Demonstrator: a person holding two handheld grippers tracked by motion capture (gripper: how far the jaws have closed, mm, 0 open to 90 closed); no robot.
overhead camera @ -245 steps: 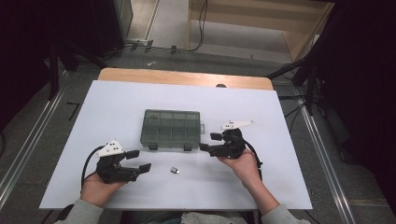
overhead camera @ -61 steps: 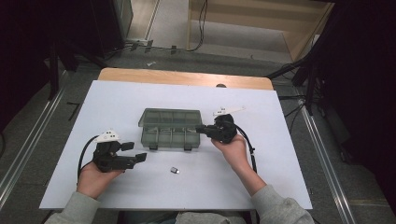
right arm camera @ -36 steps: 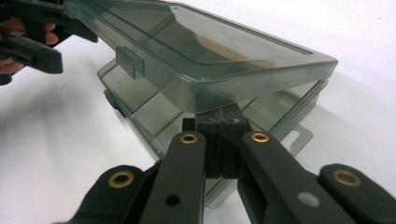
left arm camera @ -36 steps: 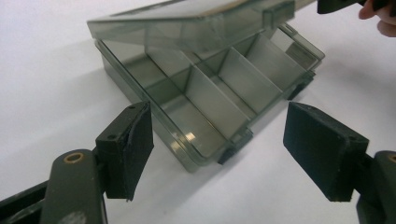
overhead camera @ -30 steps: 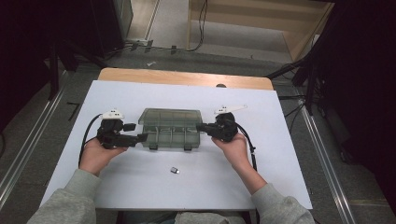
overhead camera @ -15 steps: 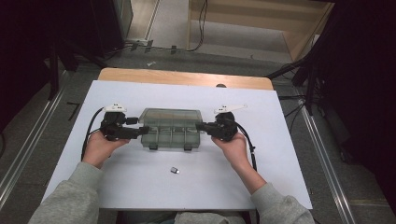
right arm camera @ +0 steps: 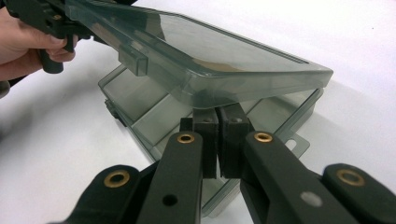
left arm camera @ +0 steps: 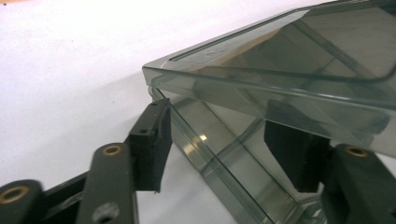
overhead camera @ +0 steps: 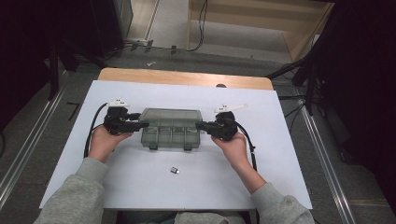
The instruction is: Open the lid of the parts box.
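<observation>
White board (overhead camera: 140, 196) on wooden table (overhead camera: 187, 77) (dark room), left claw (overhead camera: 142, 124) closing round box (overhead camera: 172, 130), right claw (overhead camera: 200, 125) pinching its wall.

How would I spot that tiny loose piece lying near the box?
Start at the white table and find the smoky clear box in its middle. Just nearer the person than the box lies a small dark piece, alone on the bare white and touching nothing.

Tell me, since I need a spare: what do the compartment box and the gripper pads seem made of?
The compartment box looks like smoke-tinted clear hard plastic, glossy: its dividers show through the lid and its edges catch highlights. The left gripper has pads that look like matte black rubber or foam, dull with no shine; which one is unclear.
</observation>
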